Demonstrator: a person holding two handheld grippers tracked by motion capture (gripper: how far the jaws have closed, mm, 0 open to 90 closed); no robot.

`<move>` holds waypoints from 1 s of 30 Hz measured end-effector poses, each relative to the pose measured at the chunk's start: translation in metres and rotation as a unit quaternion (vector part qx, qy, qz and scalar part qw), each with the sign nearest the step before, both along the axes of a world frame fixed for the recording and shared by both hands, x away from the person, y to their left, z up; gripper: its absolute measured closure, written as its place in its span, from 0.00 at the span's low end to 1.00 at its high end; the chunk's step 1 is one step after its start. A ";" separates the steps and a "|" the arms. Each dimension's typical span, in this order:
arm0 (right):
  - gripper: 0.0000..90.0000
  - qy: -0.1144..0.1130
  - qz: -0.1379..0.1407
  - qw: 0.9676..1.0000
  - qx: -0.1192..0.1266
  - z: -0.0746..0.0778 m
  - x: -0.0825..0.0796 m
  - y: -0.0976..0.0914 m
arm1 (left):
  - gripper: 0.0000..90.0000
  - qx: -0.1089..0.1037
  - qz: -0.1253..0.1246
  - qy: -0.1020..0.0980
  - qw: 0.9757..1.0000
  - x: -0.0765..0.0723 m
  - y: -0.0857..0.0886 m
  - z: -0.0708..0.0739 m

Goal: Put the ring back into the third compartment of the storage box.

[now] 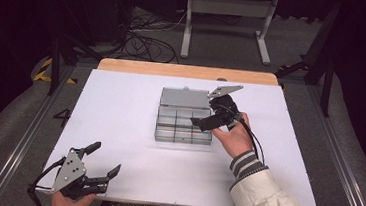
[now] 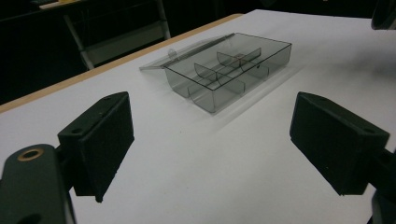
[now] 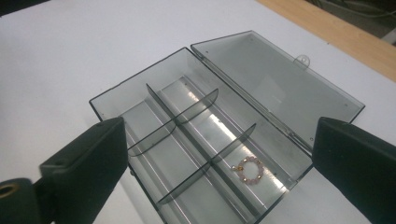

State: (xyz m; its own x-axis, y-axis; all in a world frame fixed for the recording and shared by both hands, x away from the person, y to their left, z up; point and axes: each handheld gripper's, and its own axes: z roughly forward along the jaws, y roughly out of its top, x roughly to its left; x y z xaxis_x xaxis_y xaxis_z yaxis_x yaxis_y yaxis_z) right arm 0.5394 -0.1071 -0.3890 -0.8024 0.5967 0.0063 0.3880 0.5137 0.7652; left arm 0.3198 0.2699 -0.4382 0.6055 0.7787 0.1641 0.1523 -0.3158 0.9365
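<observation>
A clear grey compartment box [image 1: 174, 127] [image 2: 233, 70] [image 3: 187, 135] lies at the middle of the white table, its lid [image 1: 185, 98] [image 3: 275, 84] folded flat open on the far side. A small pink beaded ring [image 3: 250, 169] rests in an end compartment on the hinge side. My right gripper [image 1: 200, 123] [image 3: 219, 135] hovers over the box's right part, open, with nothing between its jaws. My left gripper [image 1: 107, 157] [image 2: 210, 140] stands open near the table's front left corner, pointing toward the box and well apart from it.
The white table top [image 1: 121, 102] has a wooden strip [image 1: 189, 71] along its far edge. A metal stand [image 1: 226, 16] and loose cables [image 1: 146, 44] lie on the floor behind. A person's sleeve [image 1: 263, 200] comes in at the bottom right.
</observation>
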 end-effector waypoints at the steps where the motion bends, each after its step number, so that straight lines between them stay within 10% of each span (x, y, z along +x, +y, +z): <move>1: 0.03 -0.004 0.002 1.000 0.004 0.001 -0.002 -0.001 | 0.16 0.003 0.000 -0.002 1.000 0.000 0.000 0.000; 30: 0.00 -0.072 0.017 0.996 0.051 0.014 -0.058 -0.041 | 0.15 -0.001 0.000 -0.001 1.000 0.000 0.001 0.000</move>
